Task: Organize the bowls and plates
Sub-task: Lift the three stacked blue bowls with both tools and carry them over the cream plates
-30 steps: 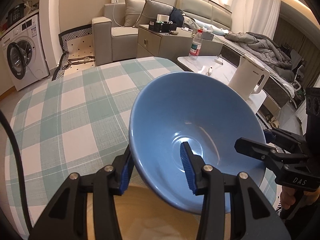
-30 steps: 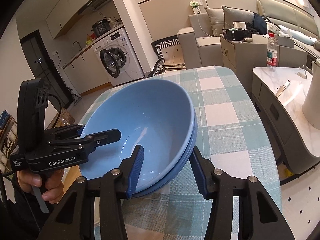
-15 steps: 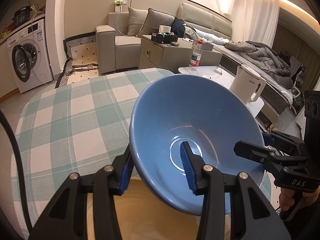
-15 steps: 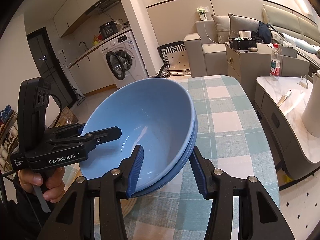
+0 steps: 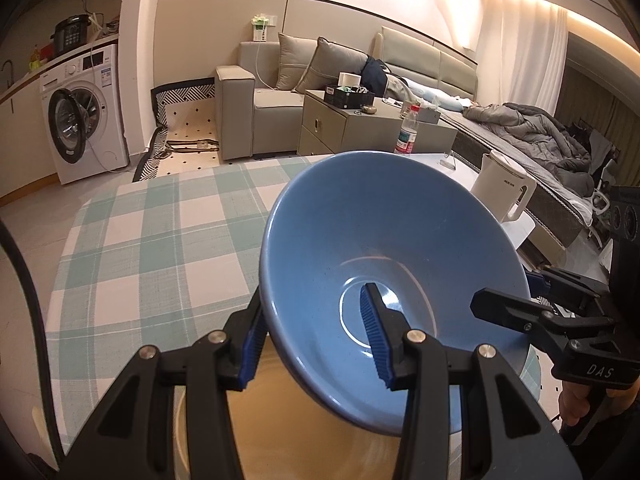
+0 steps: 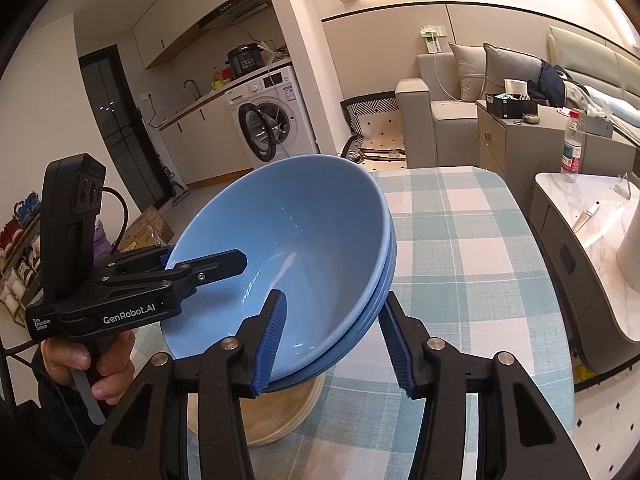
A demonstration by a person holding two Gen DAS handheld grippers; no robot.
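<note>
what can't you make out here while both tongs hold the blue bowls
- How many blue bowls are nested: the right wrist view shows stacked rims, but the exact count is unclear.
- The tan round thing beneath them: both views, mostly covered by the bowls and the right tongs.
- The table under the bowls: left wrist view, hidden by them and the left tongs.
- The water bottle label: too small.

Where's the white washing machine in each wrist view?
Left wrist: washing machine at far left, upper-middle, door ajar.
Right wrist: washing machine left of centre, upper half, behind the blue bowls.
Shared landmark: red-capped water bottle on the white counter.
</note>
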